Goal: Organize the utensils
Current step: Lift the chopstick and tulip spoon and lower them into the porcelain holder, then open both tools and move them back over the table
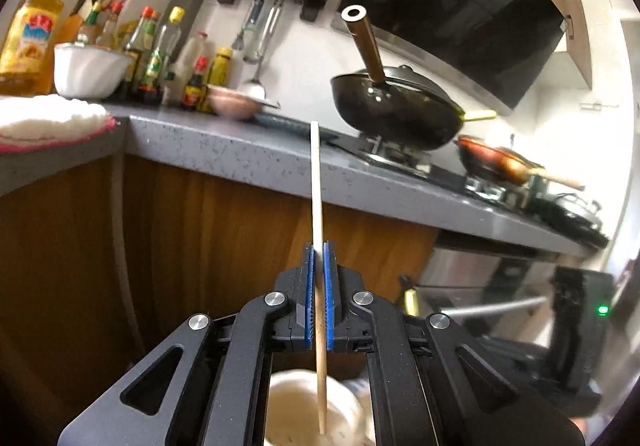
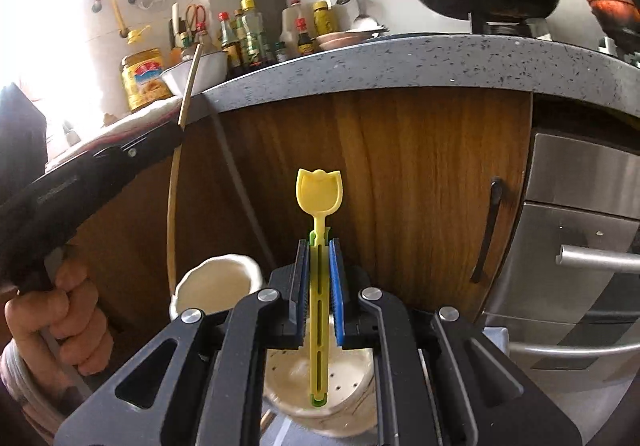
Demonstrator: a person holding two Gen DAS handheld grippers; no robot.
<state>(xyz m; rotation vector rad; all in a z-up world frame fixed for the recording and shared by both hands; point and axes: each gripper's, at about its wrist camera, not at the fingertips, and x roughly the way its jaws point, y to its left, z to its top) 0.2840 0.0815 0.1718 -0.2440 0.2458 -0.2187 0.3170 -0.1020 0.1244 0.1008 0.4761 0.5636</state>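
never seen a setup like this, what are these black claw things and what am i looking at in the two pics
These are two hand-held grippers, one in each of a person's hands; no robot arm is involved. Each carries a wide-angle camera looking forward along its two fingers, so each picture is one gripper's own view.

In the left gripper's view, blue-padded fingers are shut on a wooden chopstick. Ahead, a grey countertop holds sauce bottles, a white bowl and a black wok on the stove.

In the right gripper's view, the fingers are shut on a yellow tulip-shaped plastic clip. Below it sit cream ceramic holders. At the left edge you see the person's left hand holding the other gripper.
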